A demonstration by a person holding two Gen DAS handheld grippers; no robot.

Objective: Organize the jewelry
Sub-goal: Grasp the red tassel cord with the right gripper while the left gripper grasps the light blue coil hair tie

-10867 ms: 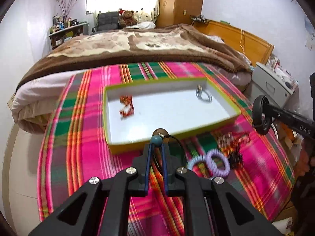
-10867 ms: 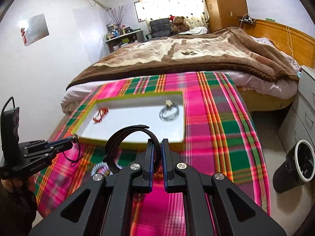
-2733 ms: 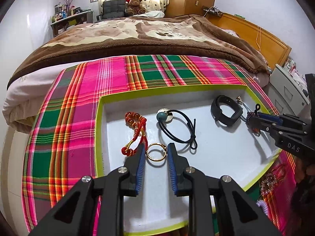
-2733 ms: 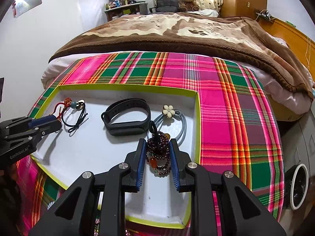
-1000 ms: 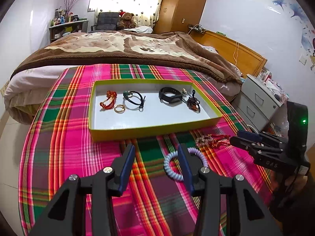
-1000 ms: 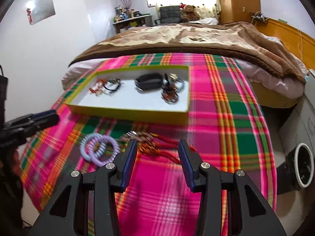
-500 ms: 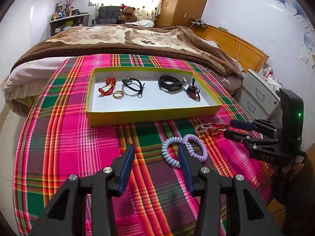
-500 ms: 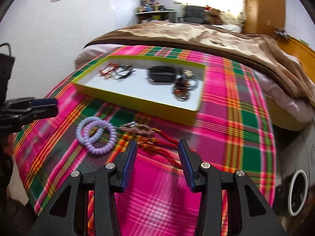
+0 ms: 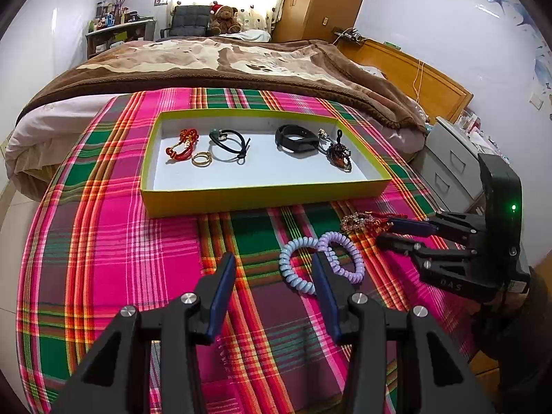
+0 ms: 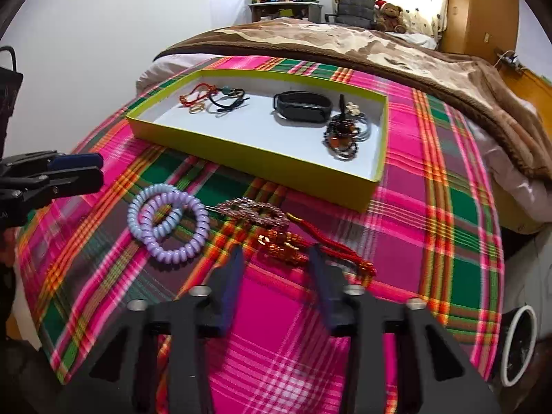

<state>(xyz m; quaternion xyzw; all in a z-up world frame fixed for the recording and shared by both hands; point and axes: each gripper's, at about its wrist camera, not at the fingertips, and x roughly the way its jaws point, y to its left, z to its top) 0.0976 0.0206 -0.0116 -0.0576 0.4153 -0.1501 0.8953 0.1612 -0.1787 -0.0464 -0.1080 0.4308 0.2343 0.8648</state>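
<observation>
Jewelry lies partly in the yellow-green tray (image 9: 262, 196) on the plaid cloth (image 9: 114, 241); two coil bracelets (image 10: 169, 220) and a red cord piece (image 10: 310, 241) lie outside, near its front wall. I see both my left gripper (image 9: 274, 276) and right gripper (image 10: 276, 269) spread, holding nothing. Behind stands a bed (image 9: 220, 65) with a brown blanket.

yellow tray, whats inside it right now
Inside the yellow tray: red bracelet, gold ring, black cord, black band, dark beaded bracelet. The beads partly cover a grey ring beneath them.
</observation>
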